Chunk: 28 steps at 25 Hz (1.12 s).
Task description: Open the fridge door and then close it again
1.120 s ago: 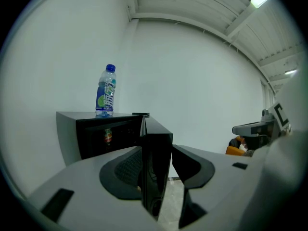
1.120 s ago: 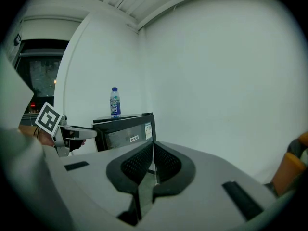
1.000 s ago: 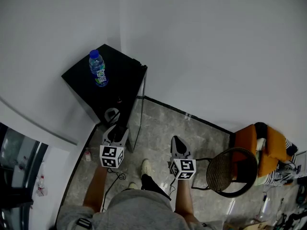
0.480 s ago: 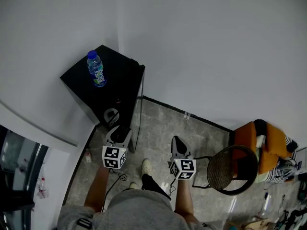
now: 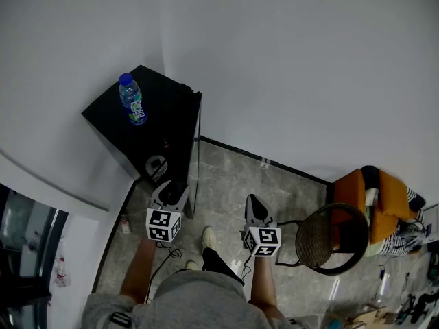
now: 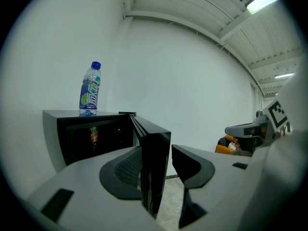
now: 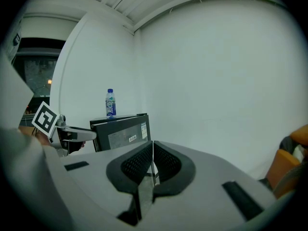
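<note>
A grey tiled floor (image 5: 226, 177) meets white walls (image 5: 309, 60) in a corner. One low black fridge (image 5: 154, 125) stands there, with a single blue-capped water bottle (image 5: 131, 99) upright on its top. The fridge door (image 6: 156, 148) stands open over the floor, and its free edge is clamped between the pads of the left tool (image 5: 170, 189). The right tool (image 7: 153, 162) is empty, its jaws pressed together. Well off to the right stand one round wire chair (image 5: 333, 238) and one orange seat (image 5: 385, 204), clear of the door.

Bare office corner: fridge (image 5: 147, 125), mesh chair (image 5: 329, 238)
</note>
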Tool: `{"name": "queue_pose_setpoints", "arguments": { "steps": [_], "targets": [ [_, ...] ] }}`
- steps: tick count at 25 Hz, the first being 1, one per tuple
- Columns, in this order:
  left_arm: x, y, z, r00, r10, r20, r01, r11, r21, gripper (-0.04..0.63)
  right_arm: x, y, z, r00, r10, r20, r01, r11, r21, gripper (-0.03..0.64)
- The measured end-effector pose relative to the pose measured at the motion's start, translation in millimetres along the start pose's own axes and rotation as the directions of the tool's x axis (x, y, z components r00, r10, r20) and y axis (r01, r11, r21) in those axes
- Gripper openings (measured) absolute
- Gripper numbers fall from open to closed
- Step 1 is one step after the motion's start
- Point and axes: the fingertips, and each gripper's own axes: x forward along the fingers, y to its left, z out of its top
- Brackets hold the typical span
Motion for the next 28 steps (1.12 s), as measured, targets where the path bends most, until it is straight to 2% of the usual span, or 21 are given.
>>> {"name": "queue_pose_setpoints", "arguments": {
  "steps": [11, 28],
  "targets": [
    [6, -17, 1, 1.0, -0.022, 0.003, 0.022, 1.0, -0.002, 0.19, -15, -9, -2, 1.0, -0.028, 0.004, 0.028, 1.0, 0.014, 0.026],
    [24, -49, 3, 0.993, -0.121, 0.009, 0.121, 0.993, 0.016, 0.166, -26, -30, -13, 0.996, -0.092, -0.007, 0.092, 0.995, 0.032, 0.026]
  ]
}}
